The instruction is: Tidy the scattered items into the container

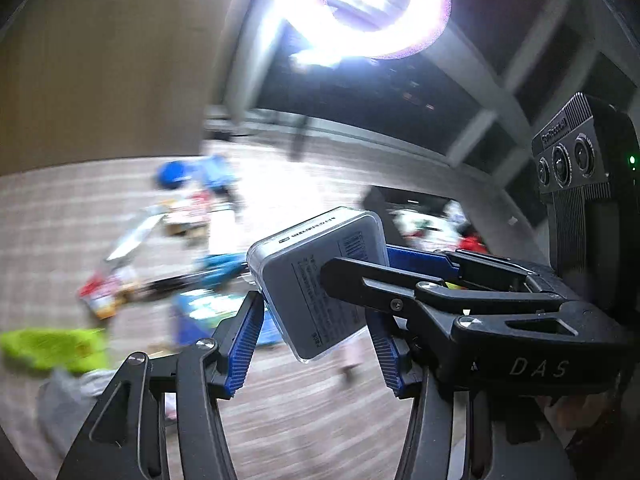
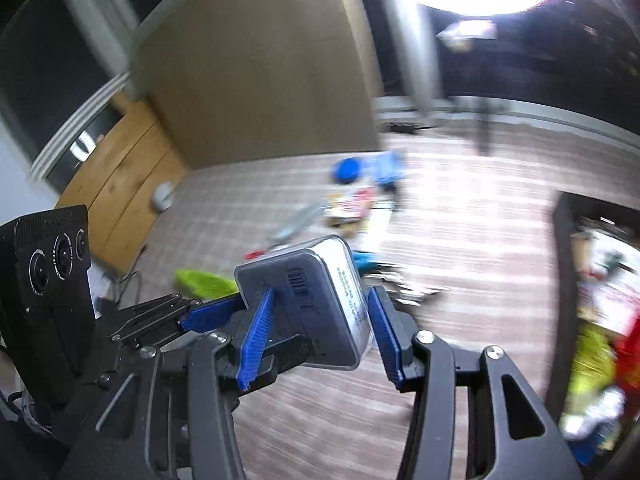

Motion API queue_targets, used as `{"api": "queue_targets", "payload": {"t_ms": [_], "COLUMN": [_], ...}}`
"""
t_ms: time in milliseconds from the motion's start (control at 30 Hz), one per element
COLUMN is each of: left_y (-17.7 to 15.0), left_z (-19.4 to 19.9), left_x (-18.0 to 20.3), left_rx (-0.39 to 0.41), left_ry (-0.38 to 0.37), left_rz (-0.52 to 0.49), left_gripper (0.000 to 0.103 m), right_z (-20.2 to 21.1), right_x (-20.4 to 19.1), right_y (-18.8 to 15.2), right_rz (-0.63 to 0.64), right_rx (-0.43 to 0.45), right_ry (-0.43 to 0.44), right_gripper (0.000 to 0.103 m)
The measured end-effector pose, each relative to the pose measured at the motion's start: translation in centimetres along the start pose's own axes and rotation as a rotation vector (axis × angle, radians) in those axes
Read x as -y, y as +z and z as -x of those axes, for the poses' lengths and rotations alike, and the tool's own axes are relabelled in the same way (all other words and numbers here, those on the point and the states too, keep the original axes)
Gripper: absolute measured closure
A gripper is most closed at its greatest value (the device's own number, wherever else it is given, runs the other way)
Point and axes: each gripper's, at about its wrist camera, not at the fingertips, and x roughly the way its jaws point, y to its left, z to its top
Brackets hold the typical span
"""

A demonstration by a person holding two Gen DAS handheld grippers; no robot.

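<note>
Blue ribbed pads on black frames fill the near foreground. Both the left tongs (image 1: pixel 316 314) and the right tongs (image 2: pixel 320 296) are closed on one square grey box in a clear glossy plastic shell (image 1: pixel 304 280). It is tilted and held in the air above the striped floor (image 2: pixel 460 216), left of the black-walled container (image 2: pixel 560 280) that already holds bright clutter. The box has rounded corners, a barcode and blocks of small print on its flat faces, and printed text along one narrow side. It looks rigid and probably fairly light. The smooth shell is likely slippery, so the ribbed pads should sit flat on opposite faces near the middle rather than on a rounded corner, where it could twist out. Far behind, blurred scattered items, such as a lime-green piece (image 2: pixel 204 282), lie on the floor.
</note>
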Motion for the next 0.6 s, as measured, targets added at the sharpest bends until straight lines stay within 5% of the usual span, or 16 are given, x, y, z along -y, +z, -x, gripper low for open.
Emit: {"api": "queue_targets", "payload": {"t_ms": [367,600], "left_y": [5.7,9.4], "left_z": [-11.6,-16.1], "left_x": [17.7,25.1], "left_rx": [-0.034,-0.004], "left_ry": [-0.164,-0.131], "left_rz": [-0.179,-0.226], "left_gripper": [0.054,0.050], "right_z": [12.3,17.7], "right_x": [18.3,26.5], "right_y": [0.2,1.7], "right_rz": [-0.185,-0.260], "right_rx": [0.113,0.172], "right_ry": [-0.205,-0.292], "right_gripper": [0.055,0.051]}}
